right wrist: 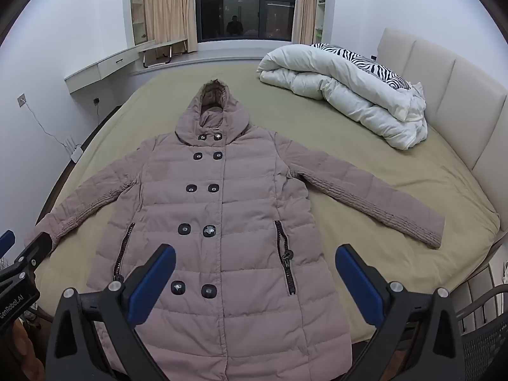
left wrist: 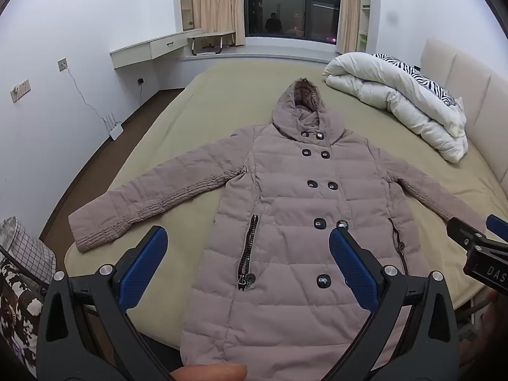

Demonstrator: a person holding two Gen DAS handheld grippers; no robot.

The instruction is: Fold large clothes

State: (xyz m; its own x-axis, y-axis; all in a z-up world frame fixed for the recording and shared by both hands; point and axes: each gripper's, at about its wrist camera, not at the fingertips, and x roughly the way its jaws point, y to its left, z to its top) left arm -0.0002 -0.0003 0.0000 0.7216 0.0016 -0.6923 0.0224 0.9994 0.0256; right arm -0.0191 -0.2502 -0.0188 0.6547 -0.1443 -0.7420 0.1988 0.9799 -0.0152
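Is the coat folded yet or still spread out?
Spread out. The coat lies flat, front up and buttoned, on the bed, both sleeves angled outward, hood extended. No fold is visible.

coat point(right wrist: 222, 222): dusty pink | sheet point(right wrist: 365, 171): olive | duvet point(right wrist: 343, 95): white | pillow point(right wrist: 374, 66): zebra-striped

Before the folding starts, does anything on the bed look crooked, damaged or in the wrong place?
Nothing stands out. The coat lies flat and face up on the bed, buttoned, with both sleeves spread out. The rolled duvet sits apart from it, near the headboard.
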